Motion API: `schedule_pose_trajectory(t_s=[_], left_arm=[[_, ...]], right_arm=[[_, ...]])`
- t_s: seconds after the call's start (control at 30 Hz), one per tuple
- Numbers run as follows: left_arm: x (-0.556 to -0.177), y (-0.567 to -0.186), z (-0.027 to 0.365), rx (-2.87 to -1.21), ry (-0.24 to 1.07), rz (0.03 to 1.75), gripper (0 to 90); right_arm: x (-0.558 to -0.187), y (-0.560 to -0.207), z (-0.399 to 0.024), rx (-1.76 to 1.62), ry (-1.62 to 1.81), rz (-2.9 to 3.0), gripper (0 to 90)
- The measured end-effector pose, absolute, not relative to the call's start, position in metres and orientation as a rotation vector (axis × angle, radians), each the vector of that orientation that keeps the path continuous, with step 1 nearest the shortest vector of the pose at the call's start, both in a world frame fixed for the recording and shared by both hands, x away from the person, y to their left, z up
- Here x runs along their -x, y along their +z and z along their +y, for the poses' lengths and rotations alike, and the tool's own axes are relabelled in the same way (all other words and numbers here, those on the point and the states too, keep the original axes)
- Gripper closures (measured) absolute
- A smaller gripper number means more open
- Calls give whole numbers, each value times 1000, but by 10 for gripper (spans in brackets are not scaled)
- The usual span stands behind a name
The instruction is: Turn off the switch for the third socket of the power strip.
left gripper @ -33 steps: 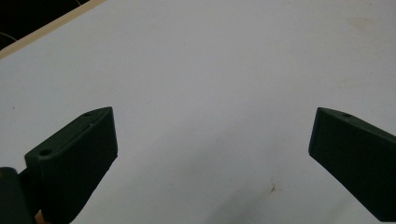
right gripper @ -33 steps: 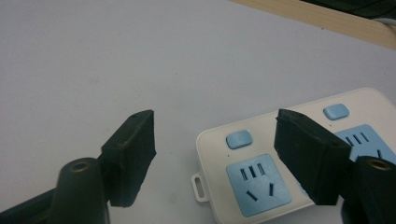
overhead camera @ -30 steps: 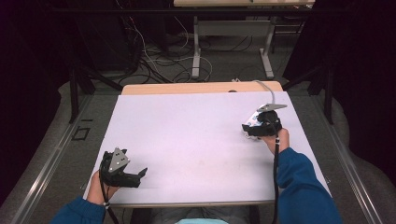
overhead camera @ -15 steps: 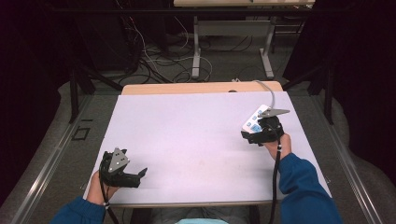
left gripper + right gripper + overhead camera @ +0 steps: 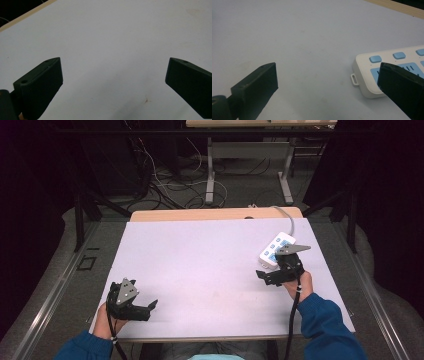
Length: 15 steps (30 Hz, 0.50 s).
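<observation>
step in hand: looked to us like the right gripper [image 5: 268, 276] was backing off from the power strip [image 5: 276, 248] after setting it down, or lining up for a fresh grab, hard to call
right fingers: they had just been opening and stood spread wide, nothing between them; in the right gripper view one finger [image 5: 402, 87] overlapped the strip's near corner in the picture, and we couldn't tell if it actually touched
left fingers: left gripper [image 5: 148, 307] sat parked at about 7 o'clock on the worktop [image 5: 200, 260], fingers [image 5: 42, 82] spread, bare surface between them
where the strip was: flat on the worktop at roughly 3 o'clock, near the right edge, blue buttons and sockets facing up, its grey cord [image 5: 287, 215] running off toward 12 o'clock
doing it well: we figured if a regrab was coming, we'd square the fingers across the strip's short width, not the long way, and keep them off the blue buttons; we'd also mind the cord so it didn't drag the strip sideways
what could go wrong: a corner pinch would probably let the strip swivel
containers: none on the worktop that we could see, so nothing was in anything
</observation>
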<state>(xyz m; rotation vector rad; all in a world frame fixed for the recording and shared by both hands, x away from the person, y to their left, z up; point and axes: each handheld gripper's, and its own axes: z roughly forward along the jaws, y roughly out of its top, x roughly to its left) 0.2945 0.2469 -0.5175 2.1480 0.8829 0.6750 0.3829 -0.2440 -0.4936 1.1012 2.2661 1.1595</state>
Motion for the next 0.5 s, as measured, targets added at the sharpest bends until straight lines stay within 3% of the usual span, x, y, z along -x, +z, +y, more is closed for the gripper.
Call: schedule_pose_trajectory(t_s=[0.5], left_arm=[[-295,-517,248,-2149,674,882,11]], right_arm=[[-352,-495,-236,-1031,1131,2297,9]])
